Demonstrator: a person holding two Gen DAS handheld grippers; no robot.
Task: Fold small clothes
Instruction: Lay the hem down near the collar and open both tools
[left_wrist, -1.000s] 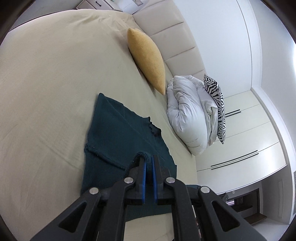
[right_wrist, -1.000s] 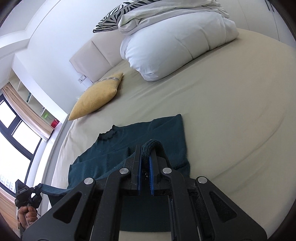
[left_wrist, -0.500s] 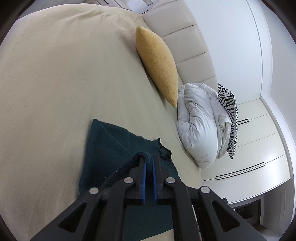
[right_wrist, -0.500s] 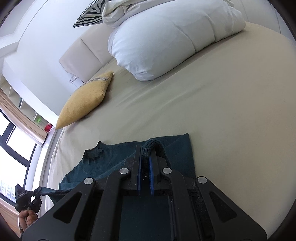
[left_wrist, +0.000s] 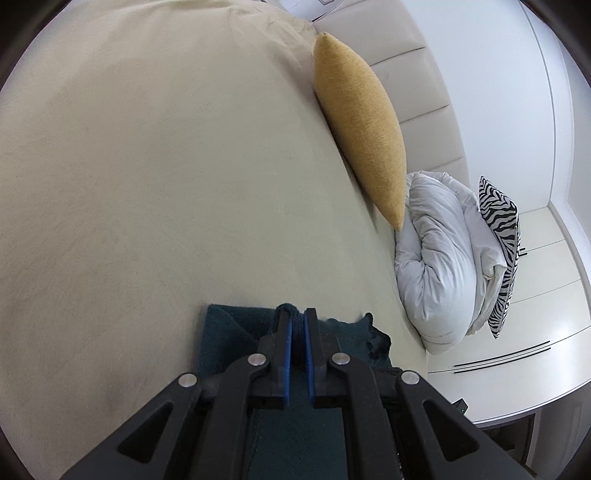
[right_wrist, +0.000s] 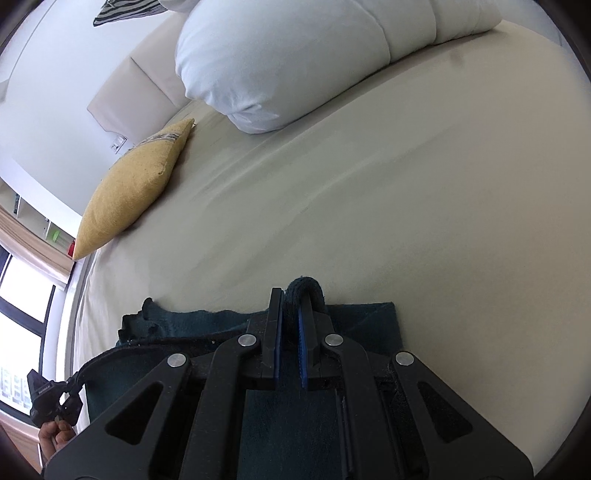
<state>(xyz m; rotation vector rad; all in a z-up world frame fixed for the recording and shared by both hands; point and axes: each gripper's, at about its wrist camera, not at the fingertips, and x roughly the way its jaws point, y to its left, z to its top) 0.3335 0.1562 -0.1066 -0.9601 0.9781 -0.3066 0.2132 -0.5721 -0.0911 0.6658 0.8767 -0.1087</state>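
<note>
The left gripper (left_wrist: 298, 314), black with blue pads, has its 2 fingers pinched nearly together on a bunched edge of the dark teal knitted garment (left_wrist: 236, 332). The fabric pokes up between the tips. The right gripper (right_wrist: 291, 295) is the same: its jaws are clamped narrowly on a roll of that same teal knit, which loops over the right finger's tip.

The garment lies on the beige sheet of the bed (left_wrist: 166, 166), close under both grippers. Its held edge is lifted over a lower layer that rests flat on the sheet. A scalloped edge shows at one side in both views.

Near the padded cream headboard (left_wrist: 413, 81) a mustard-yellow cushion (left_wrist: 360, 125) leans, a white rolled duvet (left_wrist: 436, 266) sits just beside it, and a zebra-striped pillow (left_wrist: 502, 236) stands against the duvet.

In the right wrist view the left gripper appears small at the lower left, with a hand (right_wrist: 55, 437) holding it.
</note>
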